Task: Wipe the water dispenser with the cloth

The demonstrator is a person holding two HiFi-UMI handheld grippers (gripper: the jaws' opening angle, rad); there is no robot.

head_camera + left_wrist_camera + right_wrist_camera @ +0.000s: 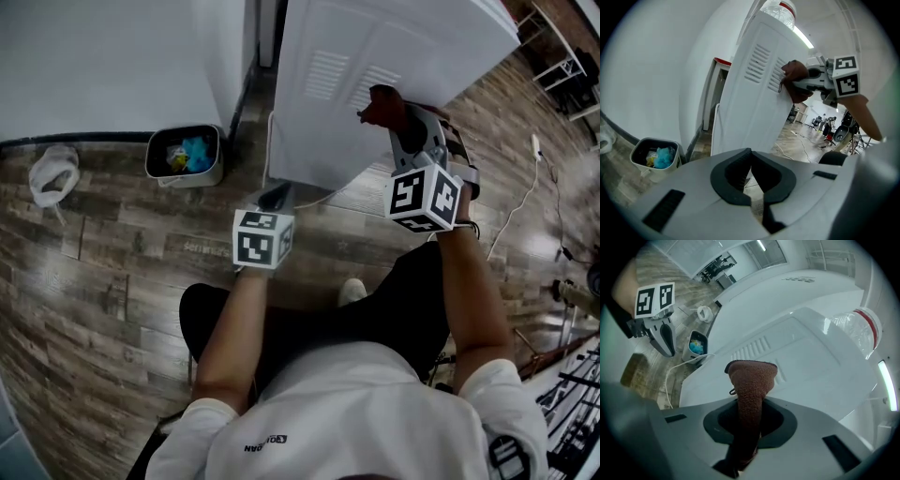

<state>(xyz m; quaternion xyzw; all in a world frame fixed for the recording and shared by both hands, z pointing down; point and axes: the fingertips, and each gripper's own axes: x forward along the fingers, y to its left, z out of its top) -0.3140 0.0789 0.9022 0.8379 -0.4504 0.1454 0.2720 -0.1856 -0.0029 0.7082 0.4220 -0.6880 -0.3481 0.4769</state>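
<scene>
The white water dispenser [375, 66] stands ahead, its vented side panel [754, 93] facing me and a water bottle [860, 329] on top. My right gripper [389, 111] is shut on a brown cloth [751, 385], whose folded end presses against the panel by the vent slots [752, 348]. In the left gripper view the cloth [796, 77] sits at the panel's right edge. My left gripper [274, 197] hangs lower, near the dispenser's base, jaws shut with nothing between them [751, 176].
A small grey waste bin [185, 155] with blue and yellow rubbish stands on the wood floor left of the dispenser. A white cable [511, 211] runs across the floor at right. A white wall [112, 66] is behind.
</scene>
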